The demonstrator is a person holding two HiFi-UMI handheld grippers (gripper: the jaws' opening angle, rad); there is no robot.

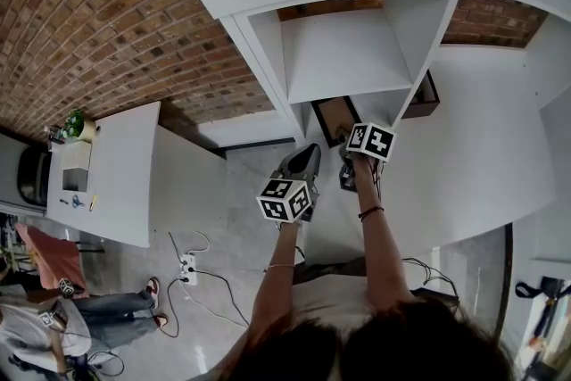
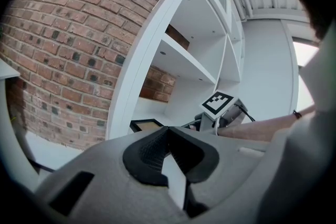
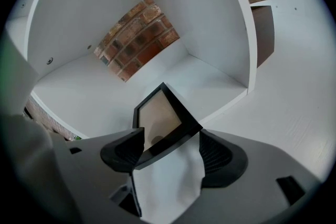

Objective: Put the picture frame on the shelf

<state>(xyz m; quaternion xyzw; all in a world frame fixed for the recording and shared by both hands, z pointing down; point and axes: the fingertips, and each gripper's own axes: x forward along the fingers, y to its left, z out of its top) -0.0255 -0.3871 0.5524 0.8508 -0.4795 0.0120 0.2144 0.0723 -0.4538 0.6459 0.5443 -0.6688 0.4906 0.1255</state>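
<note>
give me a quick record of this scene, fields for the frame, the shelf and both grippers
picture frame: dark border, lies in a lower compartment
shelf: white, brick wall showing behind it
right gripper: jaws wide apart either side of the frame's near end, not clamped
left gripper: jaws together, empty, back from the shelf
task: frame is on the shelf
</note>
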